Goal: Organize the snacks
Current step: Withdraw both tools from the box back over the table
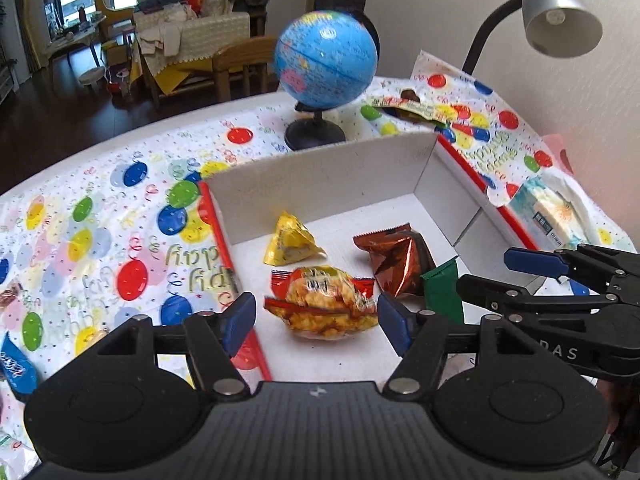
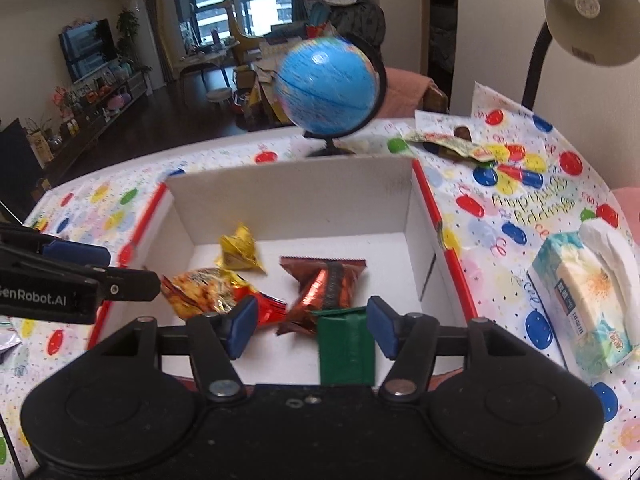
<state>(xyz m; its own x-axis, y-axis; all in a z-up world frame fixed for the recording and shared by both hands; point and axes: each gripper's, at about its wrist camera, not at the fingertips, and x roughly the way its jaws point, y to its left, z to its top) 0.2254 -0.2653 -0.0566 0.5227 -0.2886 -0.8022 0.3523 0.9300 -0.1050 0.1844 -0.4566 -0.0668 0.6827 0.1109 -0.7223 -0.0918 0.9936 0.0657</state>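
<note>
A white cardboard box with red edges sits on the balloon-print tablecloth. Inside lie a yellow packet, a brown foil packet, an orange-red snack bag and a green packet. My left gripper is open above the box's near end, with the orange-red bag between its fingers. My right gripper is open over the box, the green packet just inside its right finger. It shows from the side in the left wrist view.
A blue globe stands behind the box, a desk lamp at the back right. A tissue pack lies right of the box. More wrappers lie at the back, a blue packet at the far left.
</note>
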